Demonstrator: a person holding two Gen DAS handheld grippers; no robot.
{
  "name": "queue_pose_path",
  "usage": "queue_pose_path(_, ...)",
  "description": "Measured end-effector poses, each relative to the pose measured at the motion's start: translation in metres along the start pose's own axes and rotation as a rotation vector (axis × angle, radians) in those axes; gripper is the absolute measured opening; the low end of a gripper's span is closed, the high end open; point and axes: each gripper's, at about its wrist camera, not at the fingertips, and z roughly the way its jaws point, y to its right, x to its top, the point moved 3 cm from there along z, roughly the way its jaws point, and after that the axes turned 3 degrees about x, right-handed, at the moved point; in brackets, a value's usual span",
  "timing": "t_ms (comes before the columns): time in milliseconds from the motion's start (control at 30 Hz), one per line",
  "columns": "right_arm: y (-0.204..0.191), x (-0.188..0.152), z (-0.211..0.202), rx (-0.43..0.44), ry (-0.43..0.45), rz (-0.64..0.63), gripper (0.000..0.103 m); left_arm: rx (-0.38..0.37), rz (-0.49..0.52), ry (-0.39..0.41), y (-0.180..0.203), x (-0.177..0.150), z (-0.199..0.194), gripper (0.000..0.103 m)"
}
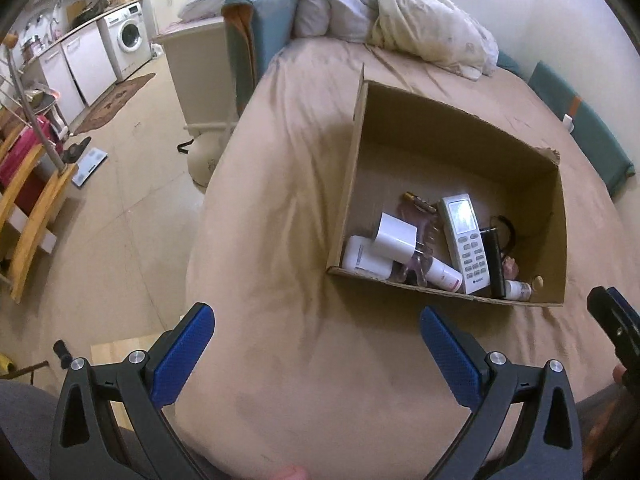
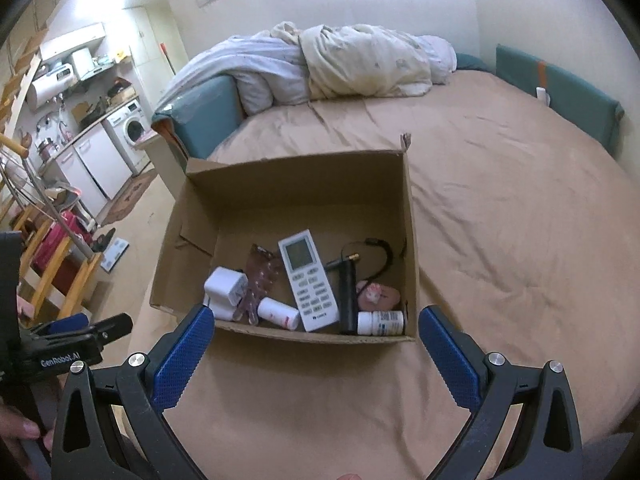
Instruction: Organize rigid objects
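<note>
An open cardboard box [image 1: 460, 128] [image 2: 280, 184] sits on the tan bed. Inside lie a white remote [image 1: 466, 240] [image 2: 308, 280], a white charger plug [image 1: 394, 238] [image 2: 224, 284], a white bottle [image 1: 442, 276] [image 2: 279, 313], a black stick-shaped device [image 1: 495, 260] [image 2: 348, 296], a small pill bottle [image 2: 380, 322] and a clear pink item [image 2: 260, 276]. My left gripper [image 1: 316, 320] is open and empty above the sheet, left of the box. My right gripper [image 2: 316, 320] is open and empty just before the box's near wall.
Crumpled duvet and pillows [image 2: 340, 64] lie at the bed's head. Teal padded boards [image 2: 560, 92] line the far side. Left of the bed are the floor, a wooden rack [image 1: 28, 208], a scale [image 1: 90, 168] and a kitchen with a washing machine [image 1: 128, 34].
</note>
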Motion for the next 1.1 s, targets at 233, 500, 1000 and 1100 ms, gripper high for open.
queue_pose_path(233,-0.0043,-0.0028,0.0017,-0.007,-0.019,-0.019,0.103,0.014,0.018,0.023,0.0034,-0.0009,-0.0024,0.102)
queue_pose_path(500,-0.0059,-0.0034,0.0024,-0.013,-0.026,-0.026,0.103,0.006,0.016,0.032,0.004,-0.0018,-0.0035,0.102)
queue_pose_path(1000,-0.0037,-0.0031,0.0032,-0.022,-0.028,-0.028,0.103,0.002,0.031,0.034,0.0053,-0.0027,-0.0057,0.102)
queue_pose_path(1100,-0.0037,-0.0028,0.0032,-0.022,-0.027,-0.028,0.103,0.001,0.04,0.035,0.0071,-0.003,-0.0061,0.102)
